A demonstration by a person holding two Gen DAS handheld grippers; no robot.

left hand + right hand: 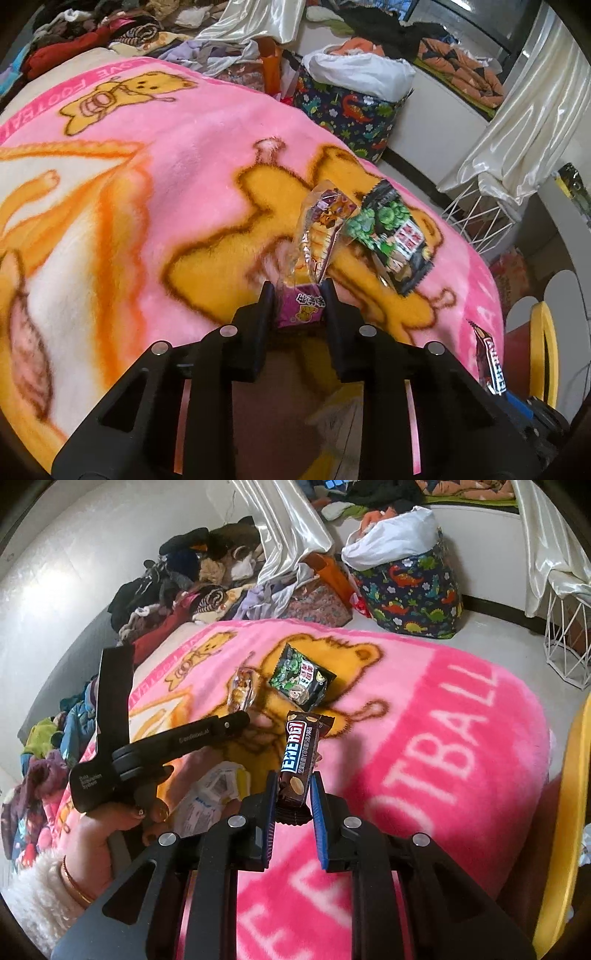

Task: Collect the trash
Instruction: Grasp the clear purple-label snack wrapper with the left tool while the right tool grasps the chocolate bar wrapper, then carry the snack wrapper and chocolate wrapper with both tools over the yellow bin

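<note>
My left gripper point(298, 291) is shut on a clear and purple snack wrapper point(317, 232), held over the pink bear blanket point(147, 177). That wrapper also shows in the right wrist view point(242, 690), beyond the left gripper's body point(177, 738). A dark green snack packet point(391, 236) lies on the blanket just right of it, and it shows in the right wrist view point(301, 677) too. My right gripper point(293, 782) is shut on a brown energy bar wrapper point(301, 753), which also shows at the lower right in the left wrist view point(489, 362).
A dinosaur-print fabric bin point(410, 590) with a white bag inside stands on the floor beyond the blanket. A white wire basket point(565, 646) stands at the right. Piled clothes point(184, 576) lie at the back left. A yellow rim point(569, 812) shows at the right edge.
</note>
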